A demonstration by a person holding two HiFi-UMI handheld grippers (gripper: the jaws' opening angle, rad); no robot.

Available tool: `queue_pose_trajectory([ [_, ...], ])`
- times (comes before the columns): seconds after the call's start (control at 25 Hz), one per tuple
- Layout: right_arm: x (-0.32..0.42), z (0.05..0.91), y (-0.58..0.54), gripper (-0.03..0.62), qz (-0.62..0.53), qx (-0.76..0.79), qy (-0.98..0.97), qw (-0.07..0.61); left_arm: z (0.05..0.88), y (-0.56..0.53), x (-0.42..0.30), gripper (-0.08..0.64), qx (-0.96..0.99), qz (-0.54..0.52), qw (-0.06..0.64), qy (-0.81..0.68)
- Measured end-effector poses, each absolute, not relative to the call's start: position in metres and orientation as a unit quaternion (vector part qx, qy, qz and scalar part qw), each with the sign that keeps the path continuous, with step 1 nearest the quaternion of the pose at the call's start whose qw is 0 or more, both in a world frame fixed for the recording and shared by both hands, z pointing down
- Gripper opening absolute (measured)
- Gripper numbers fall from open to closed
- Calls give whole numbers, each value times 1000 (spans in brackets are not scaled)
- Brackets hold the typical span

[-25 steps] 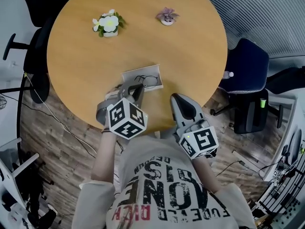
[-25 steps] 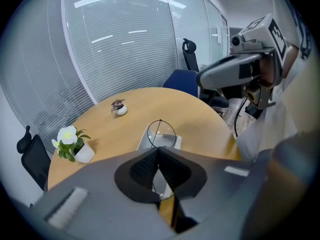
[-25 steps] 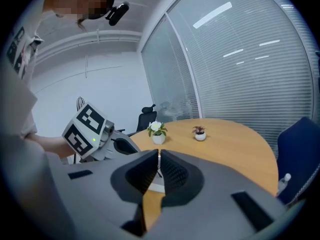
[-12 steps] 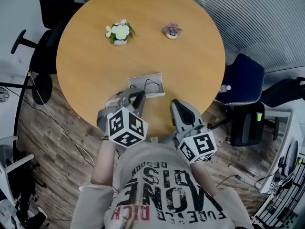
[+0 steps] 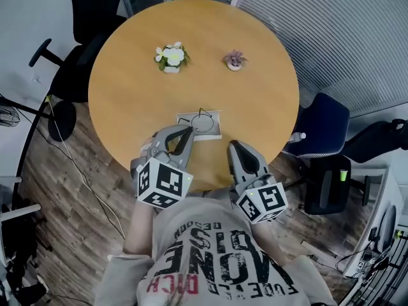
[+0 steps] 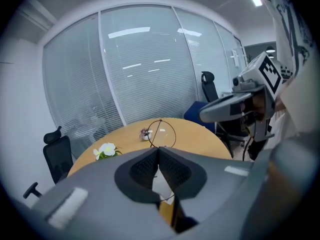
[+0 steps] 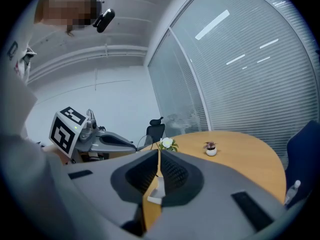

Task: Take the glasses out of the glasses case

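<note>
Thin black wire glasses (image 5: 204,122) hang from my left gripper (image 5: 190,131), just above the open white glasses case (image 5: 215,134) near the front of the round wooden table (image 5: 134,107). In the left gripper view one round lens (image 6: 163,133) stands up right past the left gripper (image 6: 158,150), whose jaws are shut on the frame's wire. My right gripper (image 5: 233,145) hovers at the table's front edge, right of the case, shut with nothing in it. The right gripper view shows that gripper (image 7: 159,152) shut and a bit of the white case (image 7: 156,193) below the jaws.
A white flower pot (image 5: 171,57) and a small pink plant pot (image 5: 234,60) stand at the far side of the table. A dark blue chair (image 5: 322,129) is at the right, a black office chair (image 5: 89,11) at the far left.
My left gripper has risen from the case with the glasses in its jaws, and the lens now stands clear above the case. The right gripper has lifted slightly.
</note>
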State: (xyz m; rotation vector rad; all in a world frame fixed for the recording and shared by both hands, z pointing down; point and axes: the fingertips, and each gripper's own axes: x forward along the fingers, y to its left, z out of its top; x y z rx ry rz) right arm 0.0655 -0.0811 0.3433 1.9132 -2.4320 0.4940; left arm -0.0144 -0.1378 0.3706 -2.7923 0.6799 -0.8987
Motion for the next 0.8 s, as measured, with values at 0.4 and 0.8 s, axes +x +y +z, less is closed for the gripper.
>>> queue_pose_trajectory([
  [0.4,69,310,-52,25,113,586,-802,8,310,-119,-27,17,-928,-168,52,329],
  [0.8,102,288,35,25,91,590,-803,-1,261,-59,-3,17,-922,-94,76,368],
])
